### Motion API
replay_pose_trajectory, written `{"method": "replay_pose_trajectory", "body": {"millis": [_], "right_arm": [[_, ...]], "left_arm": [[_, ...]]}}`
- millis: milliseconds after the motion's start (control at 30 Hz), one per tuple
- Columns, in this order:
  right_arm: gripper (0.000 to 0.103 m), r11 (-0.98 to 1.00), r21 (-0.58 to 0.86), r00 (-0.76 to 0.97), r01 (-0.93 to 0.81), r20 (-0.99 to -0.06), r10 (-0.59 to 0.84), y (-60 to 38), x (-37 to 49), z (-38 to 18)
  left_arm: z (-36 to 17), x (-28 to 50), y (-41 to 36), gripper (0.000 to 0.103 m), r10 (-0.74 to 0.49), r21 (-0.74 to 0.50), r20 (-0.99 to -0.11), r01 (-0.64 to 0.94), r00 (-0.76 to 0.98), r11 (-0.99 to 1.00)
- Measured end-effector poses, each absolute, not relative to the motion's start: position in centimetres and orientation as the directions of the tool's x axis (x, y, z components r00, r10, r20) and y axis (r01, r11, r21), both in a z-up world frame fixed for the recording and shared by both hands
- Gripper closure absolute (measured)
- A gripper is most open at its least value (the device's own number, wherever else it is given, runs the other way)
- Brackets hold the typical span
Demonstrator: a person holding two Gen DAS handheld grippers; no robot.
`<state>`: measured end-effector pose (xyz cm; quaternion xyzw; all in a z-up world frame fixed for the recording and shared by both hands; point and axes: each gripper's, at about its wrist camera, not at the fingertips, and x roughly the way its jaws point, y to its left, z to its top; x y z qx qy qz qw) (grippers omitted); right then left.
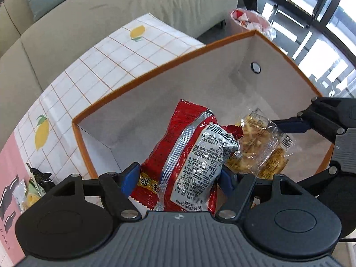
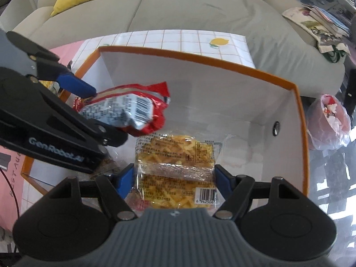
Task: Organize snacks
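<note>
Left gripper pinching red snack bag, right gripper pinching clear cracker pack; lower both into box before letting go.

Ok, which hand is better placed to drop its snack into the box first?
Probably right. The right tongs hold the yellow pack over bare floor of the box, while the red pack in the left tongs appears to hang partly above it.

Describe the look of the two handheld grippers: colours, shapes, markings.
Both the left gripper and the right gripper match: a ribbed grey body with a small emblem, black linkage arms with silver rivets, round black side discs, and blue fingers. White "GenRobot.AI" lettering runs along the left gripper's side. No hands or sleeves show.
</note>
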<state>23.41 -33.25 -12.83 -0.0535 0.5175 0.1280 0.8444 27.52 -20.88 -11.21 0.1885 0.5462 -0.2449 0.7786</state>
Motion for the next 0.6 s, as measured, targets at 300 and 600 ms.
{"method": "replay_pose_trajectory", "body": {"millis": [300, 600], "right_arm": [[0.028, 0.948, 0.012, 0.404, -0.317, -0.903, 0.147, -32.2, 23.8, -14.5], [0.022, 0.946, 0.005, 0.394, -0.323, -0.908, 0.14, -32.0, 23.9, -13.7]], "left_arm": [[-13.2, 28.2, -21.0, 0.016, -0.118, 0.025, -0.969, 0.566, 0.215, 0.824], [-12.1, 27.8, -20.5, 0.0, -0.17, -0.006, -0.955, 0.555, 0.244, 0.832]]}}
